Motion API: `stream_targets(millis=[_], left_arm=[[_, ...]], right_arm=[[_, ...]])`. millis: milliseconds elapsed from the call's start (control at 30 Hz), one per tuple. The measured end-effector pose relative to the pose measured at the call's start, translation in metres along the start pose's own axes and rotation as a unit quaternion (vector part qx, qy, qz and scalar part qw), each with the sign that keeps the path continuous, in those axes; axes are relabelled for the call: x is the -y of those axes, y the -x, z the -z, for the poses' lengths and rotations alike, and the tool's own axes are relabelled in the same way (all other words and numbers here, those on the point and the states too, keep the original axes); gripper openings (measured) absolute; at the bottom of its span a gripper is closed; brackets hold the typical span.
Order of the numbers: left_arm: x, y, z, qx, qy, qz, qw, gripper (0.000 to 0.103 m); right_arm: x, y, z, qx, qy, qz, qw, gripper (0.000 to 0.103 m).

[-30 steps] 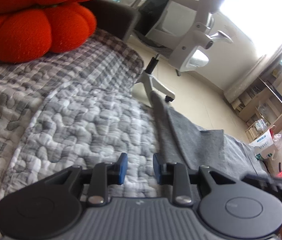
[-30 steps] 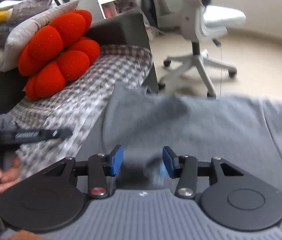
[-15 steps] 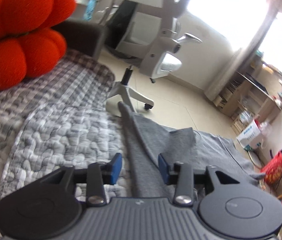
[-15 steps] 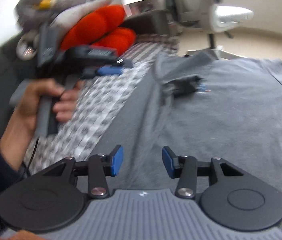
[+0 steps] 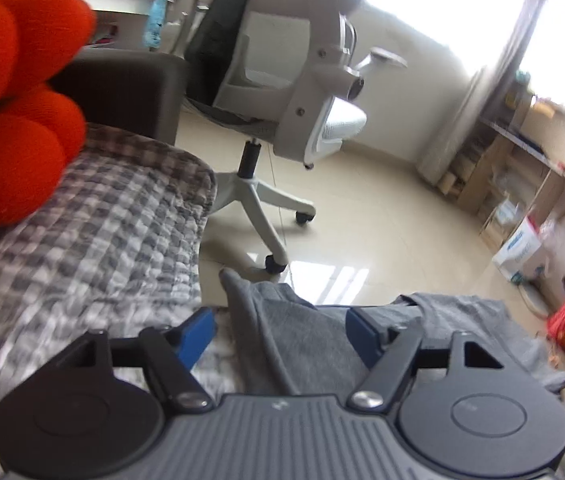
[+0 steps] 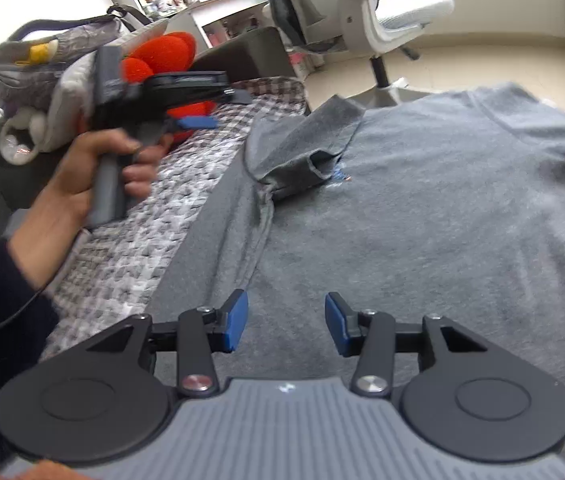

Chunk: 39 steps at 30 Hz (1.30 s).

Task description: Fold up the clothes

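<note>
A grey T-shirt (image 6: 422, 220) lies spread on the checked quilt (image 6: 130, 248), with one sleeve (image 6: 302, 152) folded in onto its chest. My right gripper (image 6: 286, 324) hovers low over the shirt's near part, open, with only flat cloth beyond its blue pads. A hand holds my left gripper (image 6: 218, 109) in the air above the quilt, left of the folded sleeve. In the left wrist view the left gripper (image 5: 280, 334) has its jaws opening. The shirt's raised edge (image 5: 266, 320) lies below the gap, and the pads are not pressing on it.
An orange lobed cushion (image 5: 14, 112) sits on the quilt at the left, by a dark sofa arm (image 5: 122, 92). A white office chair (image 5: 314, 112) stands on the tiled floor past the bed's edge. Shelves (image 5: 522, 160) and boxes line the far right wall. A grey bag (image 6: 42, 56) lies behind the cushion.
The left gripper's jaws have widened, and it has swung so that more of the floor and chair shows. The right gripper has drawn back over the shirt, bringing the left hand into its view.
</note>
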<state>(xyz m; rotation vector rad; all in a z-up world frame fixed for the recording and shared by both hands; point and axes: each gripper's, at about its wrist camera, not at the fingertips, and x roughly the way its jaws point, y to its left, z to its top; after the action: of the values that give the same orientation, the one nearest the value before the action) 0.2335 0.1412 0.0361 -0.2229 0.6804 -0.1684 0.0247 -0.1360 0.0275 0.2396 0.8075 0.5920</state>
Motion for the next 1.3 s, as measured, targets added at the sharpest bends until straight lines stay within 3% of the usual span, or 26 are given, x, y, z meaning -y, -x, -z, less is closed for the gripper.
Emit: stream_targets(millis=[133,167,200,267,333,467,667,767,833,933,967,1033,1067,1100,1133,1167,1233,1267,1300], left_arm=[[0.0,-0.033,-0.001,-0.03,-0.017,-0.028,0.999,0.059],[-0.002,-0.04,-0.001,-0.035,-0.017,-0.037,0.9986,0.052],[-0.005,-0.044,-0.001,-0.037,-0.013,-0.046,0.9982,0.034],[-0.012,-0.052,0.0,-0.039,-0.004,-0.065,0.9971,0.012],[-0.017,-0.054,-0.001,-0.032,0.003,-0.069,0.9971,0.004],[-0.026,-0.05,-0.004,-0.007,0.005,-0.06,0.9982,0.004],[-0.052,-0.045,-0.003,0.013,0.076,-0.042,0.9961,0.003],[-0.049,-0.048,0.002,0.006,0.064,-0.046,0.9969,0.002],[-0.05,-0.049,0.002,0.004,0.071,-0.034,0.9969,0.002],[-0.054,-0.051,0.0,-0.004,0.087,-0.017,0.996,0.003],[-0.055,-0.052,-0.001,-0.007,0.089,-0.013,0.9959,0.006],[-0.057,-0.052,-0.001,-0.013,0.098,0.009,0.9951,0.028],[-0.058,-0.051,0.0,-0.012,0.103,0.027,0.9942,0.046],[-0.058,-0.051,0.0,-0.01,0.106,0.04,0.9935,0.056],[-0.056,-0.05,0.0,-0.008,0.102,0.038,0.994,0.057],[-0.052,-0.051,0.0,-0.008,0.094,0.031,0.995,0.056],[-0.045,-0.055,0.0,-0.012,0.073,0.017,0.9971,0.044],[-0.043,-0.058,0.001,-0.017,0.067,0.009,0.9976,0.02],[-0.042,-0.061,0.002,-0.021,0.063,0.003,0.9978,0.006]], right_arm=[[0.0,-0.003,0.003,-0.004,0.001,-0.01,1.0,0.047],[0.0,-0.003,0.003,-0.005,0.0,-0.014,1.0,0.047],[-0.001,-0.004,0.003,-0.005,-0.001,-0.017,1.0,0.047],[-0.002,-0.005,0.003,-0.005,0.003,-0.017,1.0,0.047],[-0.002,-0.006,0.002,-0.003,0.003,-0.019,1.0,0.047],[-0.001,-0.01,0.002,-0.003,-0.001,-0.022,1.0,0.047],[-0.003,-0.017,0.004,-0.009,0.003,-0.019,1.0,0.047],[0.002,-0.019,-0.002,-0.001,-0.004,-0.013,1.0,0.047],[0.009,-0.023,-0.011,0.006,-0.021,-0.007,1.0,0.047],[0.03,-0.034,-0.037,0.018,-0.086,-0.032,0.996,0.047],[0.039,-0.038,-0.048,0.024,-0.113,-0.043,0.992,0.047],[0.054,-0.052,-0.074,0.024,-0.153,-0.06,0.986,0.049],[0.059,-0.06,-0.087,0.028,-0.159,-0.053,0.985,0.05],[0.063,-0.069,-0.101,0.033,-0.162,-0.041,0.985,0.05],[0.065,-0.078,-0.114,0.039,-0.154,-0.021,0.987,0.05],[0.068,-0.089,-0.126,0.043,-0.146,-0.005,0.988,0.05],[0.075,-0.111,-0.143,0.04,-0.146,0.015,0.988,0.05],[0.079,-0.123,-0.149,0.036,-0.15,0.021,0.988,0.05],[0.082,-0.133,-0.155,0.032,-0.151,0.024,0.988,0.049]])
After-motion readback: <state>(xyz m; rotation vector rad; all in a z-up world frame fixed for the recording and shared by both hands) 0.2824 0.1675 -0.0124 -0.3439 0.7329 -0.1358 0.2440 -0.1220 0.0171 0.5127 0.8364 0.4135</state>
